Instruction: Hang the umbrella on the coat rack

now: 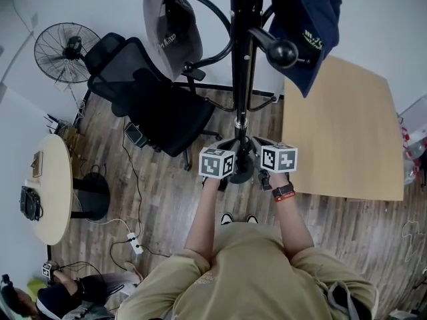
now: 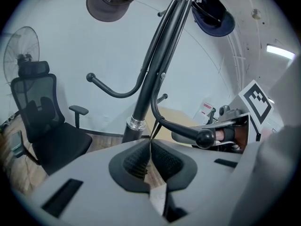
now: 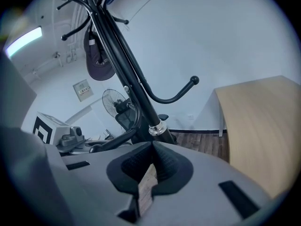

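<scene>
The coat rack stands just ahead of both grippers. The left gripper and the right gripper are closed tight with nothing inside. A grey cap hangs high above the left one, with a black chair off to its left

1. The coat rack is glossy black, with a silver ring round its pole.
2. The cap on it is grey; the garment is navy with pale print (too small to read).
3. The office chair and the fan are black.
4. The table is pale wood grain; the round table is cream.
5. The floor is streaked grey-brown planks.
6. The left gripper and right gripper are grey with black ribbed pads; their cubes are white with black square markers.
7. The shirt is olive; the wristband is red and black.
</scene>
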`<state>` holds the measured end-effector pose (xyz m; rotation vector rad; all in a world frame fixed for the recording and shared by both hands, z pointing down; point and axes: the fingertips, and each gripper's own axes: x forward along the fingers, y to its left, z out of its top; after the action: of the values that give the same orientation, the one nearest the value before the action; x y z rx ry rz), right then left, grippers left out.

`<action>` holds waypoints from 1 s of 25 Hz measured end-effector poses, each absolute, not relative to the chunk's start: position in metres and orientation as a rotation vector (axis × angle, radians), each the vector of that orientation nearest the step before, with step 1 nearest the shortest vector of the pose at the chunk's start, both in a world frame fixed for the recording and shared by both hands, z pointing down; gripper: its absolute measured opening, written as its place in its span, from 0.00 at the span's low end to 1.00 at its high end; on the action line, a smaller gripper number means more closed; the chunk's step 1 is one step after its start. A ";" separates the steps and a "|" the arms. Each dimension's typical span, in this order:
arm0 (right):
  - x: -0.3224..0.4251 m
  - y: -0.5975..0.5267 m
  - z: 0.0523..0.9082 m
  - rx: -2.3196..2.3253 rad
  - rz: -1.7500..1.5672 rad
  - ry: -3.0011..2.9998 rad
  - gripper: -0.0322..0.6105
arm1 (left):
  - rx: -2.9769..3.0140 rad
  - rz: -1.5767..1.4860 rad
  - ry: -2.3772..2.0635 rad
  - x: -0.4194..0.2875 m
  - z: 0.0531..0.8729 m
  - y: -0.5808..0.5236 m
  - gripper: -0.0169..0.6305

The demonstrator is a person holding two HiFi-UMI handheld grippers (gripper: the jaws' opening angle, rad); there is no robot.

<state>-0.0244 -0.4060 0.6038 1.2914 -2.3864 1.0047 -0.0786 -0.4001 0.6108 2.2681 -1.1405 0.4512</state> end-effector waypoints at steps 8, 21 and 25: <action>-0.008 -0.387 0.591 1.358 0.970 -2.394 0.08 | 2.266 0.401 -1.199 -0.092 0.597 -0.384 0.07; 0.021 -0.364 0.543 1.544 0.764 -2.470 0.07 | 2.341 0.299 -1.336 -0.095 0.552 -0.357 0.07; 0.027 -0.360 0.523 1.612 0.613 -2.505 0.07 | 2.400 0.276 -1.459 -0.101 0.532 -0.355 0.07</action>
<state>0.0267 -0.3601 0.5233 1.6116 -2.5047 0.6128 -0.1013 -0.3554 0.5316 2.4004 -1.4593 0.2765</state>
